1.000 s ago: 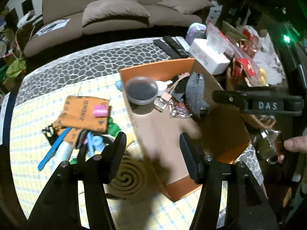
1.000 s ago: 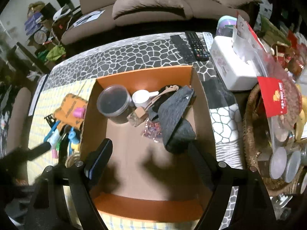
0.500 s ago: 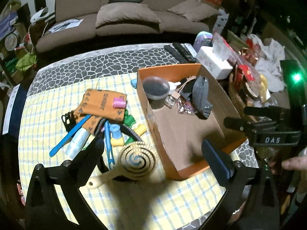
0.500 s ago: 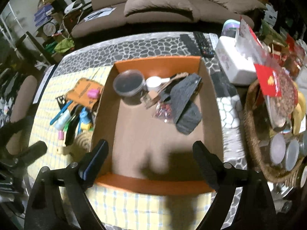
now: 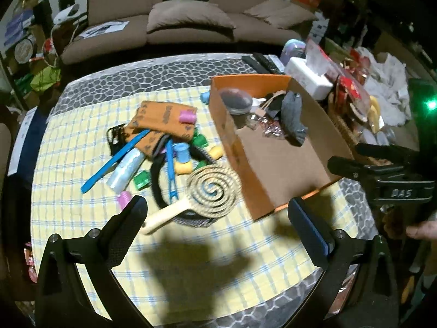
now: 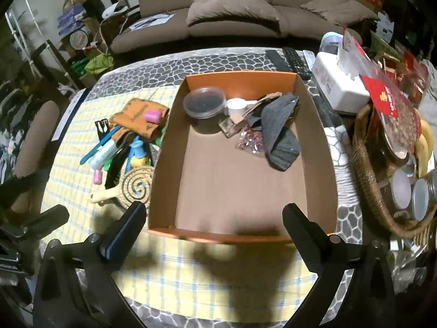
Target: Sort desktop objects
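Both spread wide and empty: left gripper (image 5: 217,214) above the spiral brush (image 5: 211,190), right gripper (image 6: 213,218) over the box (image 6: 174,147). Risk of nudging neighbouring rollers (image 5: 181,151) off the pile, given such crowding.

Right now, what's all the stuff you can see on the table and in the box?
Box: one, orange cardboard, open, on the checked cloth.
Round tub: one, clear with a dark lid, far end of the box.
White scoop: one, beside the tub.
Grey cloth: one, dark, inside the box.
Shiny packet: one, beside the grey cloth.
Spiral brush: one, tan, left of the box.
Orange pouch: one, in the pile on the cloth.
Pink roller: one, on the pouch.
Blue comb: one, in the pile.
Tissue box: one, white, right of the box.
Remotes: black, count unclear, behind the box.
Basket: one, wicker, far right.
Left gripper: black, open.
Right gripper: black, open.
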